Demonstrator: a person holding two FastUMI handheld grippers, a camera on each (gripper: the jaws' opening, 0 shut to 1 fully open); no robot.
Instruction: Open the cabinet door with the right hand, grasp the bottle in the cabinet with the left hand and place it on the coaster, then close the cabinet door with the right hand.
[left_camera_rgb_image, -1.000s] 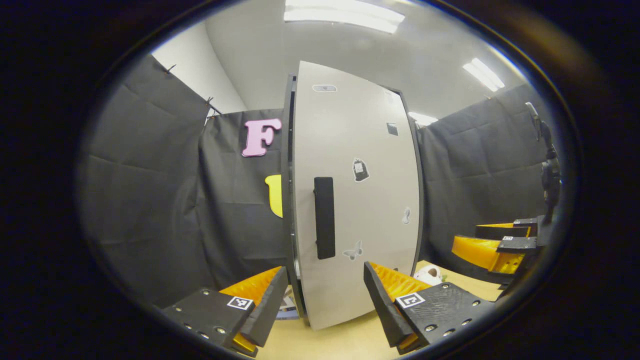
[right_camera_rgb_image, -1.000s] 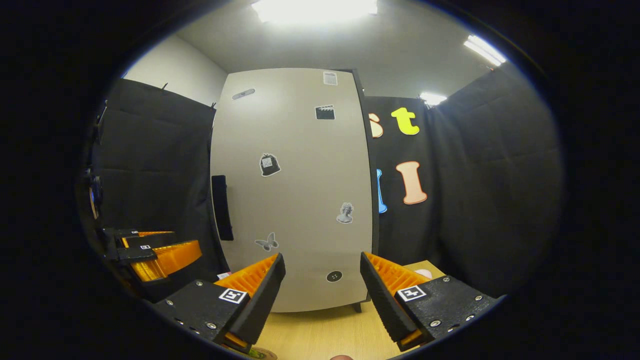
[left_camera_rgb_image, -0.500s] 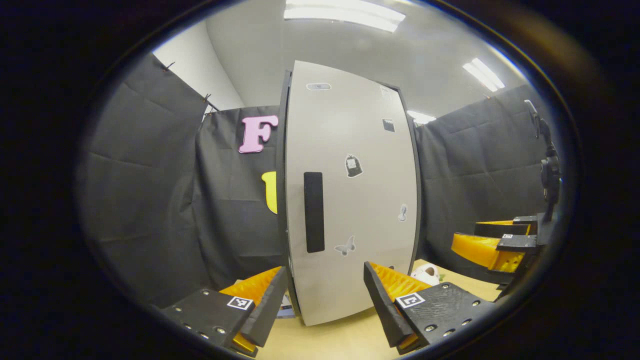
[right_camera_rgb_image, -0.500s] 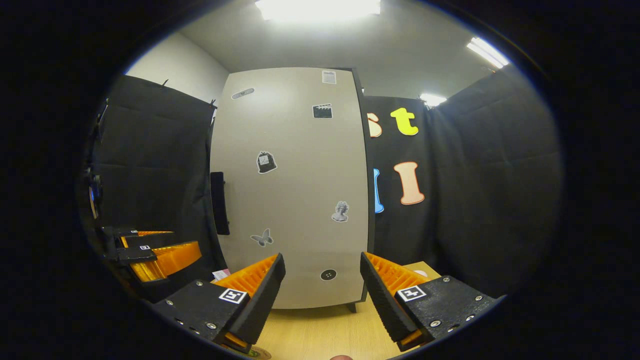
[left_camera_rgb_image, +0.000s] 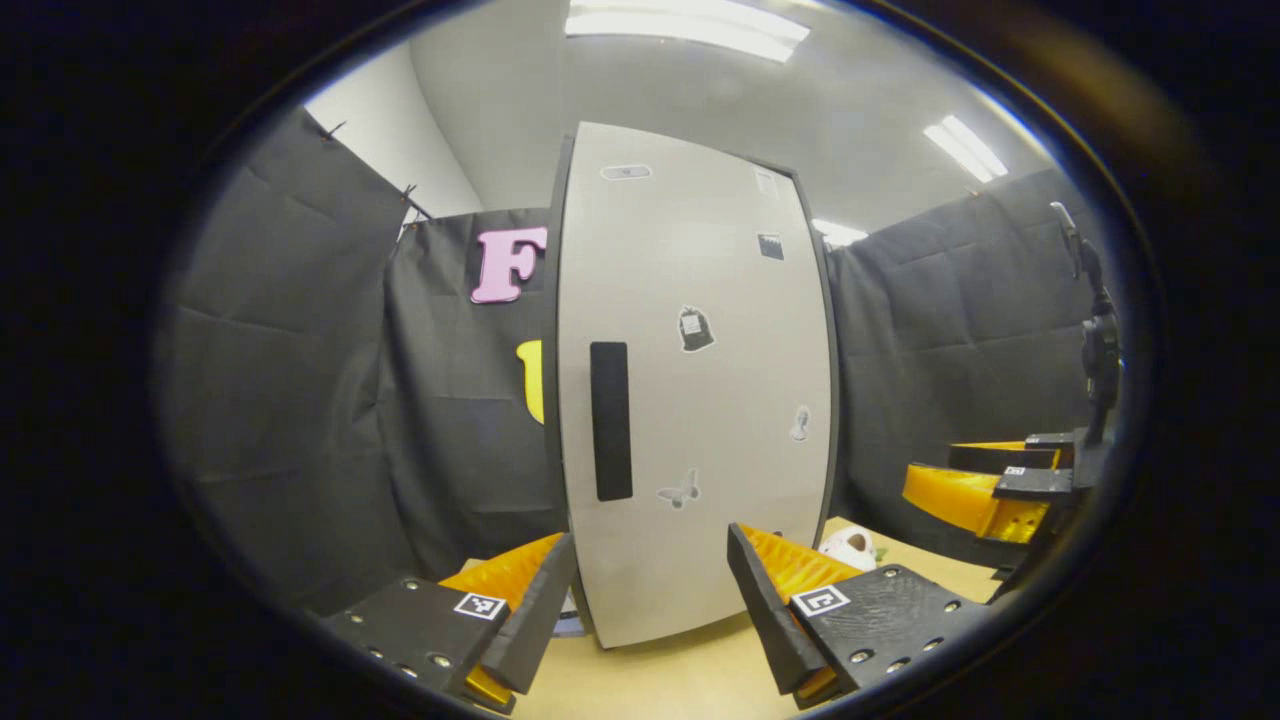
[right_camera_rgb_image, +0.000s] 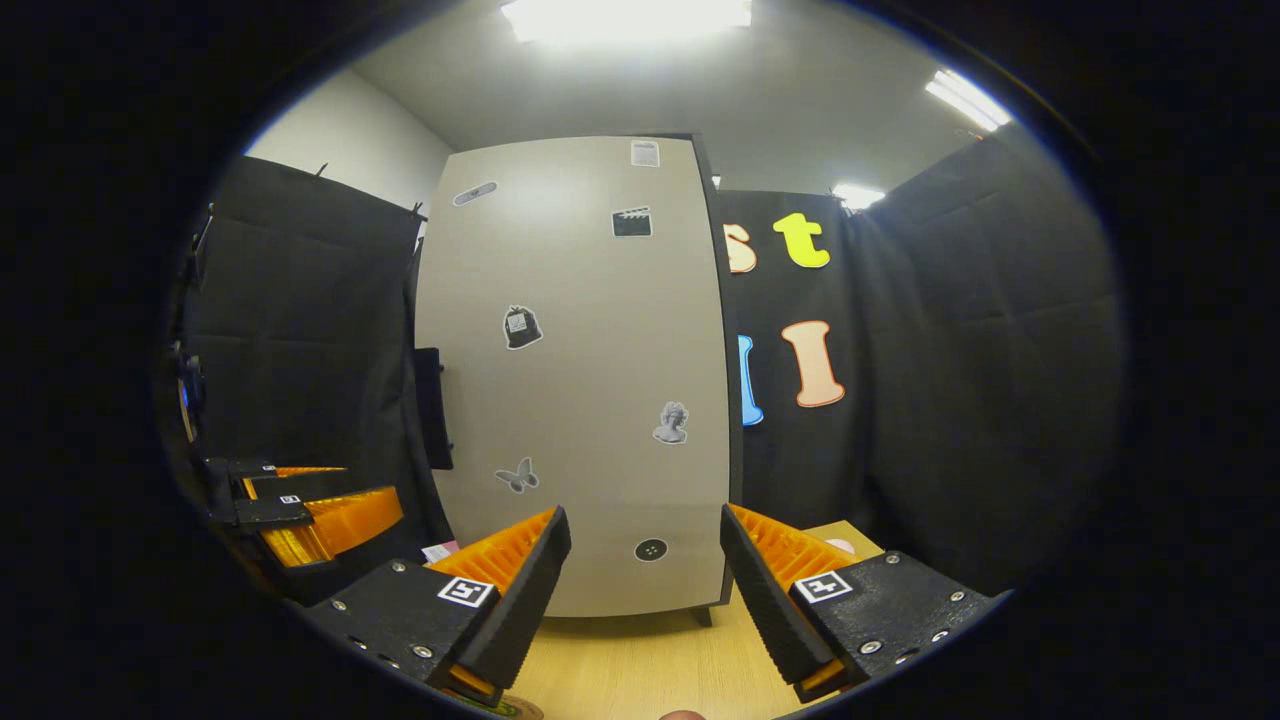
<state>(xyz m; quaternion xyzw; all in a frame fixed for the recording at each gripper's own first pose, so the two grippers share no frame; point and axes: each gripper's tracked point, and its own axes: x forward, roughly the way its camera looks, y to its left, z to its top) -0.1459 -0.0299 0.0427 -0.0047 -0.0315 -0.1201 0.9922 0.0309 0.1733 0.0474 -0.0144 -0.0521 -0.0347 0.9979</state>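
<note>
Cabinet door (left_camera_rgb_image: 700, 400) stood shut and upright on the wooden table (left_camera_rgb_image: 690, 680), its dark vertical handle (left_camera_rgb_image: 610, 420) near the left edge as the left gripper view showed it. Left gripper (left_camera_rgb_image: 650, 600) hung low before the door, fingers spread wide with nothing between them, apparently waiting its turn to reach for the bottle, which presumably sat out of sight behind the panel. Right gripper (right_camera_rgb_image: 645, 590), likewise wide open and empty, faced the door's sticker-dotted front from the other side, with the handle (right_camera_rgb_image: 433, 408) off to its left; it would need to cross over to pull the door. A small round object (left_camera_rgb_image: 852, 548) lay on the table beside the cabinet, too indistinct to name. At the bottom edge of the right gripper view sat a round rim (right_camera_rgb_image: 515, 709), possibly the coaster awaiting the bottle.
</note>
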